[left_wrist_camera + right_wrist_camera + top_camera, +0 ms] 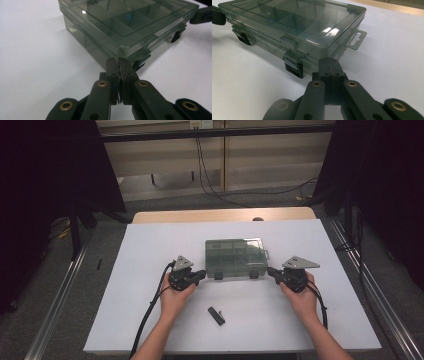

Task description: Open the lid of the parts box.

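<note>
A smoky see-through compartment box (234, 258) with a closed lid lies mid-table on the white sheet (150, 250). My left gripper (202, 273) is shut, its tips at the box's near left corner (112, 53), nothing between them. My right gripper (270, 271) is shut as well, tips against the near right corner (329, 53). Two black latches show on the front edge (293, 66) (243, 37). A small blue item (128, 17) lies in one compartment. The box has a hang tab (355, 40) on its right end.
A small black oblong piece (216, 315) lies on the sheet near the front, between my forearms. Cables trail from both grippers. The wooden table edge (220, 215) shows at the back; dark curtains flank both sides.
</note>
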### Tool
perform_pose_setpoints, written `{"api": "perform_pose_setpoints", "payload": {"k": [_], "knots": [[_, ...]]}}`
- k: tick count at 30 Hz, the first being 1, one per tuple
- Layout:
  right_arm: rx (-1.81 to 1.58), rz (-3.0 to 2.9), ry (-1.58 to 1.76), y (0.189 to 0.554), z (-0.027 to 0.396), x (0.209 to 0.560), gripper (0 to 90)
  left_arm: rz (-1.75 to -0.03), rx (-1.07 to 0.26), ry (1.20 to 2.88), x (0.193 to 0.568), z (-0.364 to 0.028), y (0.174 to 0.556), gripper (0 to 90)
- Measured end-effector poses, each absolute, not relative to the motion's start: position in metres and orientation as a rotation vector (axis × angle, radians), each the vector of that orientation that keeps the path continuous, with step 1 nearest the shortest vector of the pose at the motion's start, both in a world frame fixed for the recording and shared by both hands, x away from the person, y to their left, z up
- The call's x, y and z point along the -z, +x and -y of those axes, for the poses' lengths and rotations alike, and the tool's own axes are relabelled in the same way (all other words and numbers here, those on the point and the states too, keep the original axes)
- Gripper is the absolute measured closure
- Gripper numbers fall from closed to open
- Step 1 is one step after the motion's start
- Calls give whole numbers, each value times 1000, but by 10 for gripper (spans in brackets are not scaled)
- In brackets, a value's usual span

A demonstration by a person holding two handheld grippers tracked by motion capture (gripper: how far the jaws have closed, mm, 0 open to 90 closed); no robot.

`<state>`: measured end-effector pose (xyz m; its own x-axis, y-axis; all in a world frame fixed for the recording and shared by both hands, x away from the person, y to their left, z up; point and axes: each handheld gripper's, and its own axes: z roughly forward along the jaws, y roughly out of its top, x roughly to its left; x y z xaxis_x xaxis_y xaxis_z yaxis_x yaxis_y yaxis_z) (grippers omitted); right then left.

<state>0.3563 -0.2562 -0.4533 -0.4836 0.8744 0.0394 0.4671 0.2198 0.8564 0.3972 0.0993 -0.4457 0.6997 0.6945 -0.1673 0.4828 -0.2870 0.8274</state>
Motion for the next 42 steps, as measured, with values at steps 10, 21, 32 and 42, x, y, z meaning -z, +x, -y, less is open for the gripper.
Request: {"api": "perform_pose_setpoints", "payload": {"k": [10,21,32,42], "knots": [[-1243,-2003,1233,356,254,447,900,-894,-302,1903,438,-97,398,873],[-1257,-2001,1210,362,248,443,900,-893,-308,1878,435,-97,402,866],[-1220,-1989,1183,363,243,448,900,-903,-337,1850,432,-95,405,831],[-1224,-1977,1183,362,242,449,900,-906,-382,1833,431,-91,407,812]]}}
